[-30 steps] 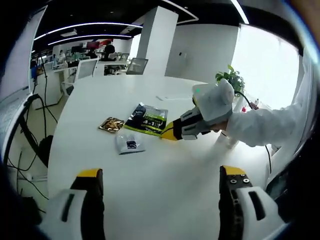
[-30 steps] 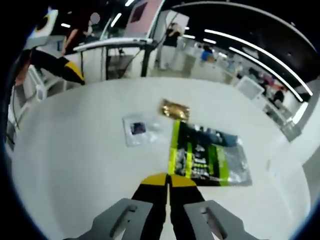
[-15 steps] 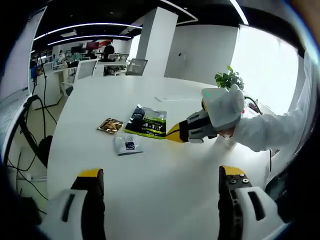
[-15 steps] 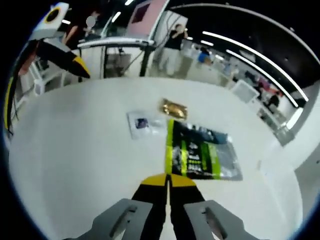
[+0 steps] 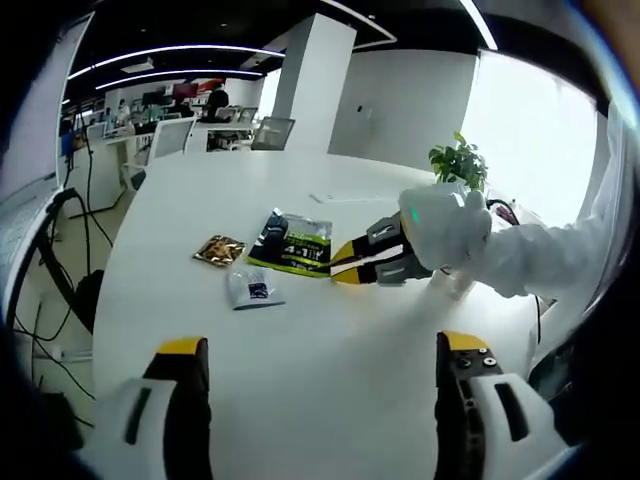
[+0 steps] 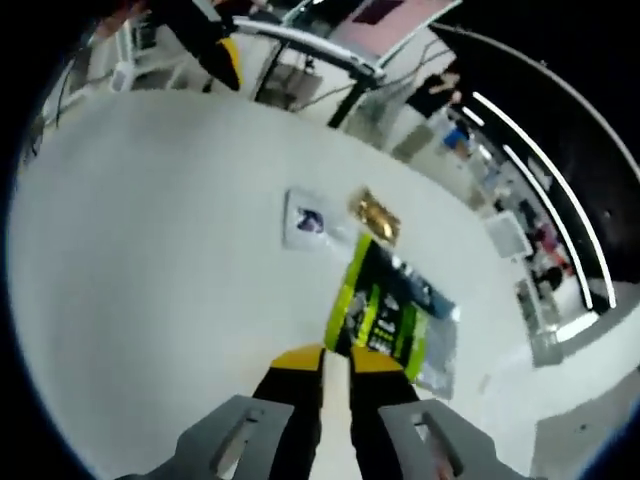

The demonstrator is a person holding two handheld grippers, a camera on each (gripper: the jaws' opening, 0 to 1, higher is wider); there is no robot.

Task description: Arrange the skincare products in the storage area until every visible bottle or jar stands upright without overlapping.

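Packets lie flat on the white bench point(image 5: 300, 340): a black-and-green sachet point(image 5: 293, 241), a small gold sachet point(image 5: 220, 249) to its left and a pale clear sachet point(image 5: 252, 288) below them, all near the middle of the left gripper view. That view carries the left tongs point(image 5: 315, 375) at its bottom edge, jaws wide apart with nothing between them, and it takes in the right tongs point(image 5: 345, 270) from the side, reaching in from the right of the frame with yellow tips just beside the black-and-green sachet's near edge, held by a white-sleeved arm point(image 5: 545, 255); a potted plant point(image 5: 459, 160) stands behind. In the right gripper view the right tongs point(image 6: 336, 360) show a narrow gap between their tips, gripping nothing, almost at the black-and-green sachet point(image 6: 385, 315); the gold sachet point(image 6: 376, 215) and clear sachet point(image 6: 306, 219) sit above it.
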